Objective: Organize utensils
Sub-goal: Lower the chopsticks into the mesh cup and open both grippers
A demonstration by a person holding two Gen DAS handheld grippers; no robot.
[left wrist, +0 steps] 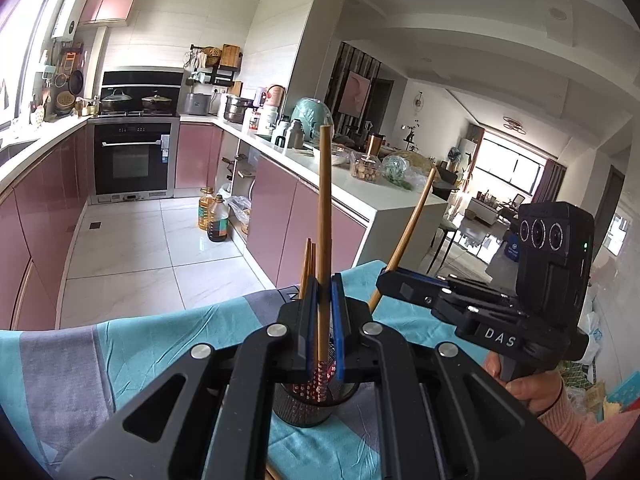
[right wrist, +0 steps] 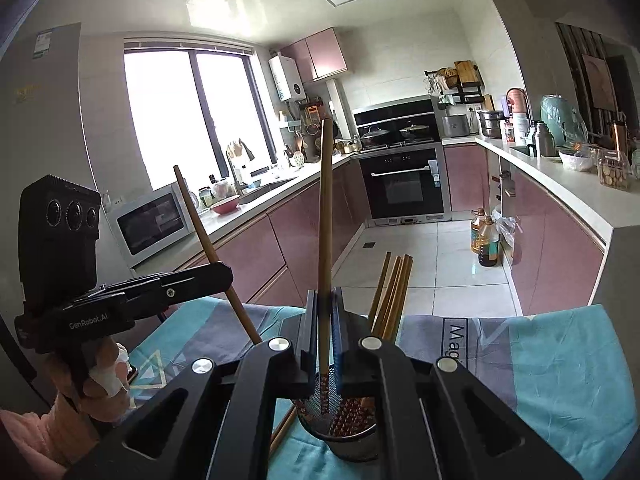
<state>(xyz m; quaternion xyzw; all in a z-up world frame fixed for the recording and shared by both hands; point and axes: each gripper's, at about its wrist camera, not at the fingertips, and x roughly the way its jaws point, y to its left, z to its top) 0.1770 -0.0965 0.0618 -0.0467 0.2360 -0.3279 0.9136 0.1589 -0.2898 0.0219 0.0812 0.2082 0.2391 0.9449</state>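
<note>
While my left claw (left wrist: 324,292) is clenched on one chopstick (left wrist: 325,200) and my right claw (right wrist: 325,300) on another (right wrist: 326,208), both sticks stand over the mesh cup (right wrist: 352,436); more chopsticks (right wrist: 394,292) lean inside; striped cloth (right wrist: 560,352) beneath.

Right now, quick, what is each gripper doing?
Left gripper: shut on a chopstick.
Right gripper: shut on another chopstick, above the mesh cup.
</note>
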